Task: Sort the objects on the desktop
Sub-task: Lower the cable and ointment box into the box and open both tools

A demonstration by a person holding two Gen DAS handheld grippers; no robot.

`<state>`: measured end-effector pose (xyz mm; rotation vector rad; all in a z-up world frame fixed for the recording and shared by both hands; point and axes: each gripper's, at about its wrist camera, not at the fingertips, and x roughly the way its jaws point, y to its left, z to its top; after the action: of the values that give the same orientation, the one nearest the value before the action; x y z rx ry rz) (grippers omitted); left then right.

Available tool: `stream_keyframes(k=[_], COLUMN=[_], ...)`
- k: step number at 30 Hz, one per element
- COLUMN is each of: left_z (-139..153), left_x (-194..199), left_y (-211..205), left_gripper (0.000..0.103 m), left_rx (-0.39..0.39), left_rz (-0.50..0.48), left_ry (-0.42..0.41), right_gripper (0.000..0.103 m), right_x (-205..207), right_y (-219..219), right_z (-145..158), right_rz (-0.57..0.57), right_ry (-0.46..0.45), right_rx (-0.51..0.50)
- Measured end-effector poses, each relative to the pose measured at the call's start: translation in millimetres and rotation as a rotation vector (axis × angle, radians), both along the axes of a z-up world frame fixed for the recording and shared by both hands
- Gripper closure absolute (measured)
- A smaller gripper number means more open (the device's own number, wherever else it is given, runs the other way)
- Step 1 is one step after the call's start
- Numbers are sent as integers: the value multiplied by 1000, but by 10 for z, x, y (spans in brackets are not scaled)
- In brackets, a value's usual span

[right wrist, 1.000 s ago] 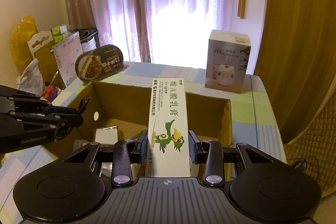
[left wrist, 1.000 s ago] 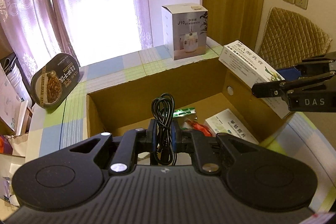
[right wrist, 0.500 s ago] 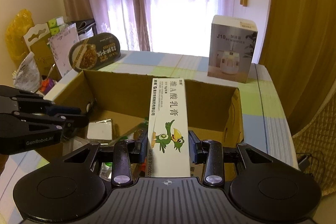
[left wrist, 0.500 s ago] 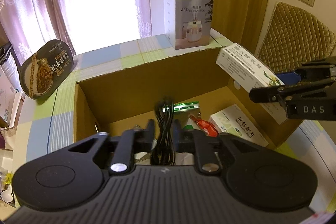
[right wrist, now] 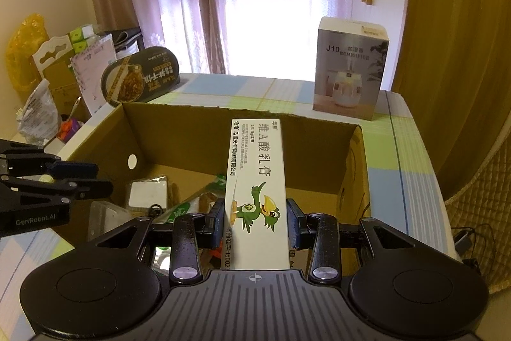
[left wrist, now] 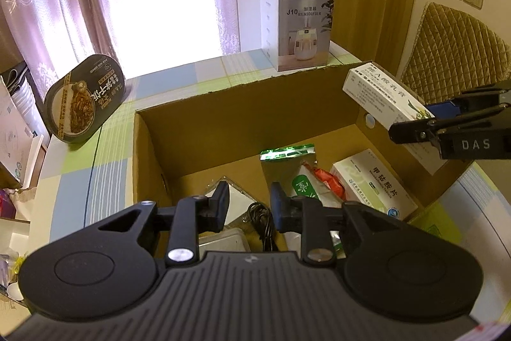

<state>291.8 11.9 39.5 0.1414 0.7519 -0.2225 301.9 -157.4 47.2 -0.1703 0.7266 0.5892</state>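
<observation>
The right tongs [right wrist: 255, 224] are clenching the long ointment carton [right wrist: 255, 190], its long axis pointing away toward the far wall of the cardboard box [right wrist: 230, 123], directly over it. The left tongs [left wrist: 249, 203] are hanging released above the black cable [left wrist: 263, 221] lying inside.

Black cable [left wrist: 263, 224] partly behind hand-held gripper [left wrist: 249, 203]

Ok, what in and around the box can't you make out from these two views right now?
- Cable: left wrist view, its lower end is hidden behind the left tool.
- Box floor, near side: right wrist view, covered by the carton and the right tool.
- Small print on the carton: too small in both views.
- Clutter left of the table: blurred at the fisheye edge.
</observation>
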Motion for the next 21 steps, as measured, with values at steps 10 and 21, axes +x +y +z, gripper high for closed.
stream_keyframes(k=[10, 21], left_z=[-34, -18], left_x=[-42, -81], left_y=[10, 49], left_gripper=[81, 80], left_rx=[-8, -14], left_rz=[3, 11], left_ry=[3, 1], right_gripper=[68, 65], right_x=[6, 21], right_y=[58, 61], right_z=[4, 42], right_rz=[3, -11], right_ry=[3, -20], right_rx=[-1, 47])
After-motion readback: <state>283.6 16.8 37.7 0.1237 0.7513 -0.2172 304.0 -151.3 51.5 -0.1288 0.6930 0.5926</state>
